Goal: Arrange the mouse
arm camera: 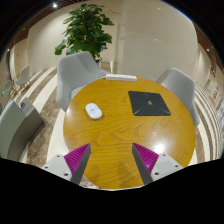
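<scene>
A white mouse point(93, 110) lies on the left part of a round wooden table point(125, 135). A black mouse pad point(149, 102) lies on the table's far right part, well apart from the mouse. My gripper point(113, 157) hovers above the table's near edge, with its fingers spread wide and nothing between them. The pink pads point(76, 157) face each other across bare wood. The mouse is beyond the left finger and the pad is beyond the right finger.
Grey chairs stand round the table: one at the far left point(76, 72), one at the right point(178, 84), one at the near left point(12, 130). A leafy green plant point(86, 30) stands behind the far chair. A small white object point(121, 76) lies at the table's far edge.
</scene>
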A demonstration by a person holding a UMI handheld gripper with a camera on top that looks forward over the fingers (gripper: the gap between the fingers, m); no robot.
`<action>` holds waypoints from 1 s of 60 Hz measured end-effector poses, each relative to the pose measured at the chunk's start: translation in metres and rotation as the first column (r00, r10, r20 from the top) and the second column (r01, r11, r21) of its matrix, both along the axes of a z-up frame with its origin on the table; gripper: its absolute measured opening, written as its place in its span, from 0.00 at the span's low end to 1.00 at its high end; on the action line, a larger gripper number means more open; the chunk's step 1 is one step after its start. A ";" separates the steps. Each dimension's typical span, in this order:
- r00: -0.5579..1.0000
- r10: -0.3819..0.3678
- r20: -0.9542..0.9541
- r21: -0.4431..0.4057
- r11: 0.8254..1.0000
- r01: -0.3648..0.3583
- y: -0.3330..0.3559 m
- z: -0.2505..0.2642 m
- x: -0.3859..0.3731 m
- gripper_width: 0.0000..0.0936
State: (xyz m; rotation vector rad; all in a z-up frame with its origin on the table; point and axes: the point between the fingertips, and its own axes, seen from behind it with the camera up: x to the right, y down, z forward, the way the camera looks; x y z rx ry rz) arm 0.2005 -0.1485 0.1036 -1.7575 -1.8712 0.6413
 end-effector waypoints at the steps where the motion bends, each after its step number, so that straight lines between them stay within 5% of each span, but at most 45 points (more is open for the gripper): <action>1: 1.000 0.002 0.001 -0.002 1.000 -0.002 -0.001 0.000 0.000 0.93; 29: 0.999 0.033 -0.013 -0.063 0.997 -0.034 -0.094 -0.040 -0.044 0.93; 60: 0.996 0.002 -0.091 -0.035 0.999 -0.006 -0.088 -0.100 -0.156 0.93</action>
